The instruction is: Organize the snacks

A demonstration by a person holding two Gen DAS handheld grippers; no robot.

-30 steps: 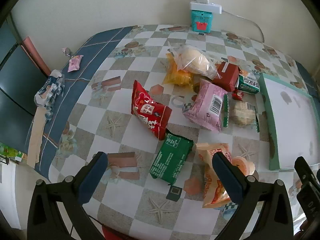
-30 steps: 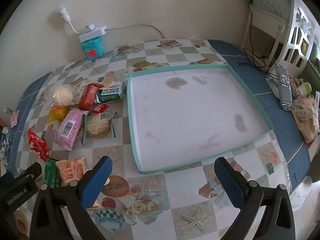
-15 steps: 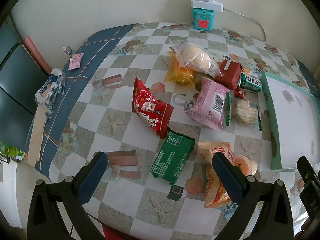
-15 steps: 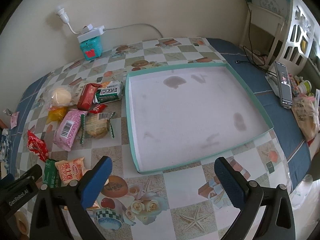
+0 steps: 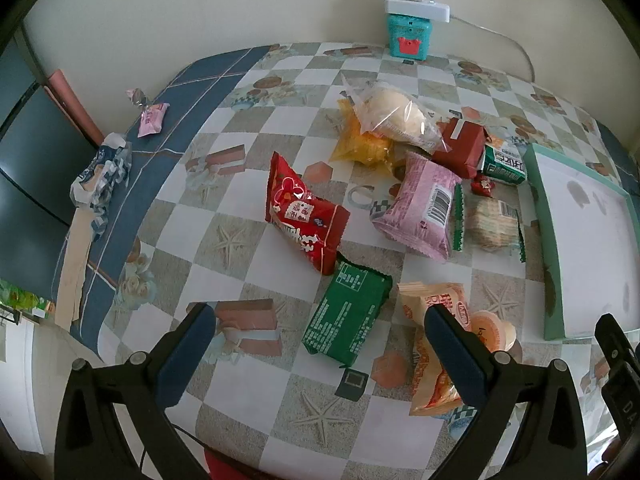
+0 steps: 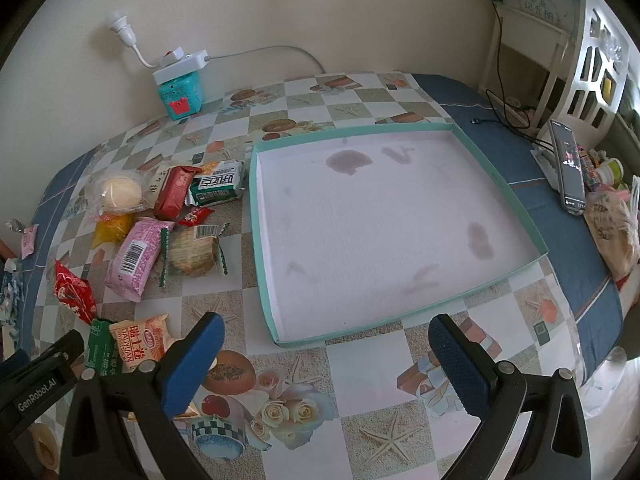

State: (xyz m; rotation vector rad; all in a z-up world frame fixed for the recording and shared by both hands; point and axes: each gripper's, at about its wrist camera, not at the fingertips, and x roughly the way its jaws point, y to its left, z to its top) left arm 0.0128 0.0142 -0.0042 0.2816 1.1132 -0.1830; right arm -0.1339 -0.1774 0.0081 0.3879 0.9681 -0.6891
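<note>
Snacks are being left scattered on the checked tablecloth [image 6: 360, 376], to the left of the teal-rimmed tray [image 6: 256, 240]. The left gripper [image 5: 316, 340] is being held spread wide above the green packet [image 5: 348, 316], with the orange packet [image 5: 436, 344] under its right finger and nothing pinched. The right gripper [image 6: 324, 344] is likewise being held spread and empty over the tray's near edge. The red bag [image 5: 308, 216], pink packet [image 5: 424, 204] and wrapped bun [image 5: 396, 116] are lying farther off, just beside one another.
</note>
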